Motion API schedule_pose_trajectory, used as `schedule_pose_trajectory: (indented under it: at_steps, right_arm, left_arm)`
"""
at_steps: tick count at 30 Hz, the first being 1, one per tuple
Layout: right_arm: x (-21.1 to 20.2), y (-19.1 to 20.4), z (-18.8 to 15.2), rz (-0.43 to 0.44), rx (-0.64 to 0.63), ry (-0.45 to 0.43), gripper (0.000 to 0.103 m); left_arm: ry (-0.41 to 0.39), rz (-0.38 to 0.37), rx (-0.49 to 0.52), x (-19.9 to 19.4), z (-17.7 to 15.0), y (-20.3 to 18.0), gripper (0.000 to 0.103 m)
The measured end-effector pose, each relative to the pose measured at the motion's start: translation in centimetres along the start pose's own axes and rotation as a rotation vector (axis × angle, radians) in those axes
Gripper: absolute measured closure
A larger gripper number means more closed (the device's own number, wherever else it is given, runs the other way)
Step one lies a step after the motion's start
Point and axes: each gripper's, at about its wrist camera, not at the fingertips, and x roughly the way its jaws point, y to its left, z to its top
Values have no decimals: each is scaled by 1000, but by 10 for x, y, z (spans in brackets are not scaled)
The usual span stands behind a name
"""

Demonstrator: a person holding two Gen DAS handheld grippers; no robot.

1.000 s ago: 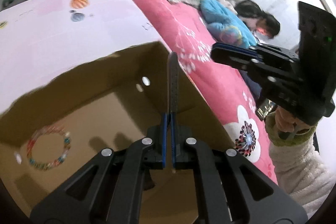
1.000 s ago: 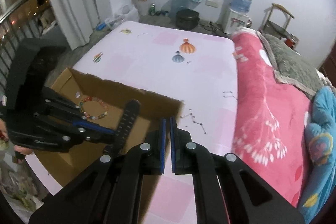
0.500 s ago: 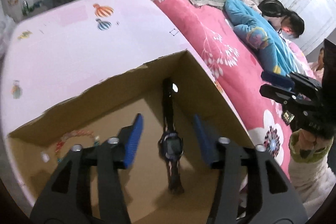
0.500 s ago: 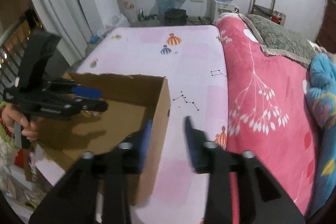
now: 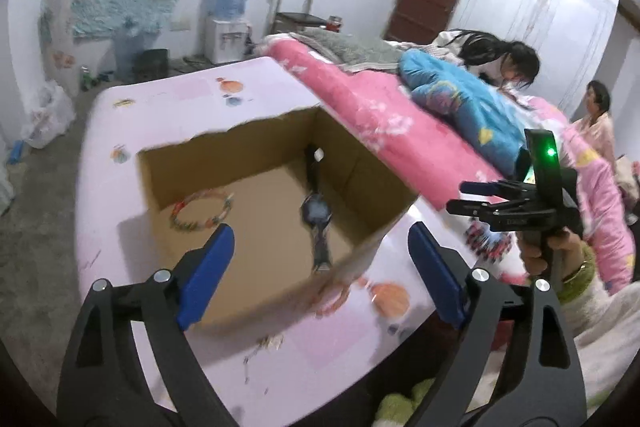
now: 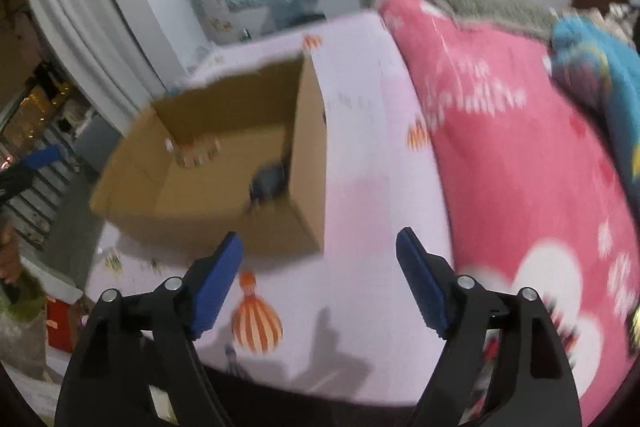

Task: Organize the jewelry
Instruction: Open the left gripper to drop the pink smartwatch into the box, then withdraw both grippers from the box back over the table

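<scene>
A beaded bracelet (image 5: 202, 209) is seen lying on the floor of the cardboard box (image 5: 224, 155), with a watch (image 5: 317, 213) laid to its right in the same box. The left gripper (image 5: 318, 275) is held over the box's near edge, jaws opening wide with nothing gripped. The right gripper (image 6: 318, 285) is held over the pink sheet (image 6: 360, 167) beside the box, jaws likewise opening and empty

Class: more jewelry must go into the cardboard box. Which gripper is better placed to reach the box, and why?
Probably the left gripper: its empty, opening jaws frame the cardboard box; the right gripper sits off its corner.
</scene>
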Motion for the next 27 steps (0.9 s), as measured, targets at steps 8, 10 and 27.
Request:
schedule_pose_trajectory:
  at_steps: [8,10,27]
  right_arm:
    - [60,21,-57,-142,-9,162,25]
    - [70,28,-61,-178,-39,164,23]
    - [99,37,-66,-289,-126,150,7]
  left_arm:
    - [175,210,-167,43,-110,17,16]
    - [206,236,-183,55,-131,19,16]
    - [245,317,-178,100,-158,31,12]
